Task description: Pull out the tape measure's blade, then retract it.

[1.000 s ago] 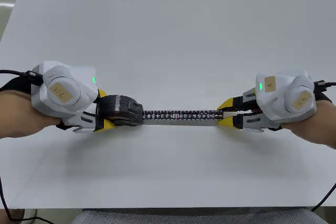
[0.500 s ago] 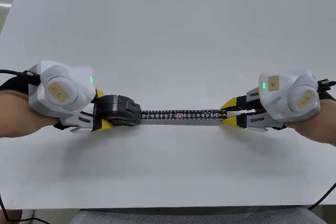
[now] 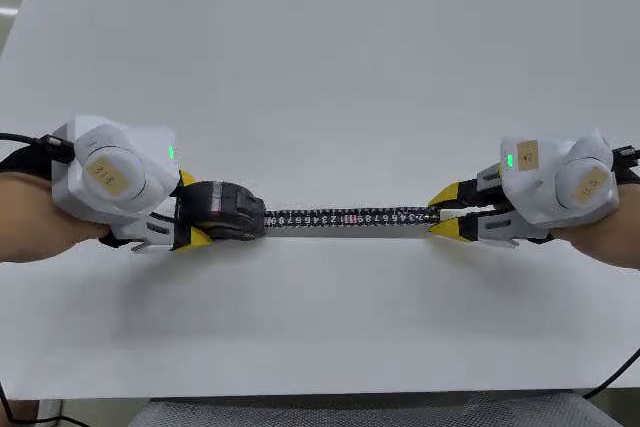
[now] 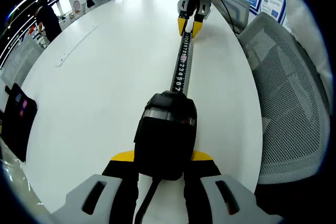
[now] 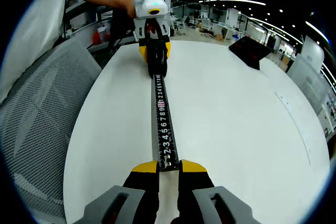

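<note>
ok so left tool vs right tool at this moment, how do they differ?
The left tool is shut on the tape measure's black case; the right tool is shut on the end of the blade. The left tool's jaws stand wide apart around the case; the right tool's are almost together on the thin blade. Shared: both have white bodies and yellow tips, and point at each other along the drawn-out blade, low over the white table.
</note>
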